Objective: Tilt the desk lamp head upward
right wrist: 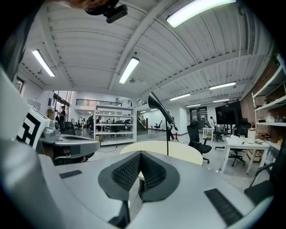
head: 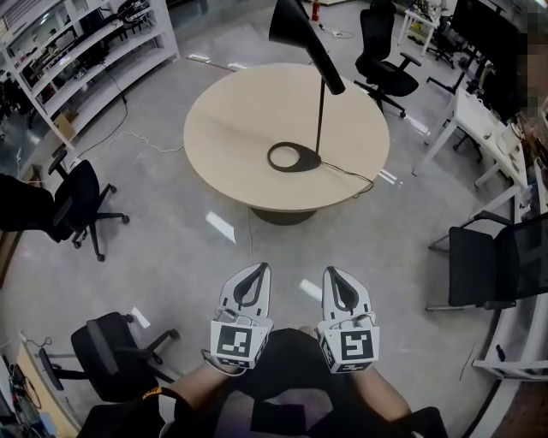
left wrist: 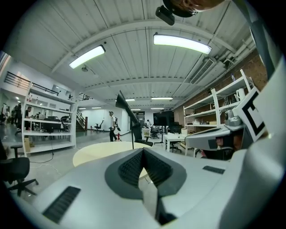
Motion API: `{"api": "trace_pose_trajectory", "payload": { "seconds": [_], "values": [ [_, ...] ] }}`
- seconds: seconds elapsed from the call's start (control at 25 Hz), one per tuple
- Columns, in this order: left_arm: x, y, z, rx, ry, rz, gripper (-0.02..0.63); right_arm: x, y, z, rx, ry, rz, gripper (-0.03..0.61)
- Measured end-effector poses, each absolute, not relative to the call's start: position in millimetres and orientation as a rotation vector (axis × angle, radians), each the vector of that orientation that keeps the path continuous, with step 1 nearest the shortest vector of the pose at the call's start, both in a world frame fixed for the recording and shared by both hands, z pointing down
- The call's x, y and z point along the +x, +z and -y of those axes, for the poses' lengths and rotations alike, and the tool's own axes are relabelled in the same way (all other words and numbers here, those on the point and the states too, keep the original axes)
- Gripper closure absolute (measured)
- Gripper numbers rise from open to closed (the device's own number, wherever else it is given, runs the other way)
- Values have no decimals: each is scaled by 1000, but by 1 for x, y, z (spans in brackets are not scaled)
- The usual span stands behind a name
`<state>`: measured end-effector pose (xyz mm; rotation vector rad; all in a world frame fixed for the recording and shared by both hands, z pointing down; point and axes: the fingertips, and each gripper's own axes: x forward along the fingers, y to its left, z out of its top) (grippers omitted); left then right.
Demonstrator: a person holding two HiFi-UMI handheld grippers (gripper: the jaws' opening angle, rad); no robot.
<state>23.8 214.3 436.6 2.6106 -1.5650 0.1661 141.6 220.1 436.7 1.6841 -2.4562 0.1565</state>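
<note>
A black desk lamp stands on a round beige table (head: 231, 128), its ring base (head: 294, 157) near the table's near right part and its cone head (head: 295, 24) tilted down to the left. Both grippers are held low by the person's body, well short of the table. My left gripper (head: 255, 269) and right gripper (head: 336, 274) are shut with nothing between the jaws. The left gripper view shows the lamp (left wrist: 127, 109) far ahead over the shut jaws. In the right gripper view the lamp (right wrist: 161, 109) stands beyond the shut jaws too.
Black office chairs stand at the left (head: 81, 201), near left (head: 111, 351), right (head: 497, 265) and beyond the table (head: 385, 51). White shelving (head: 86, 43) lines the far left, and a white desk (head: 488, 128) the right. A person (left wrist: 112, 126) walks in the distance.
</note>
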Motion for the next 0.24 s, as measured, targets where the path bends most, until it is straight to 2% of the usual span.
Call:
{"api": "trace_pose_trajectory", "payload": {
  "seconds": [0.24],
  "values": [
    [14,435,-209,2619,162,1560,566,134,437,-214,1698,163,2448,565]
  ]
}}
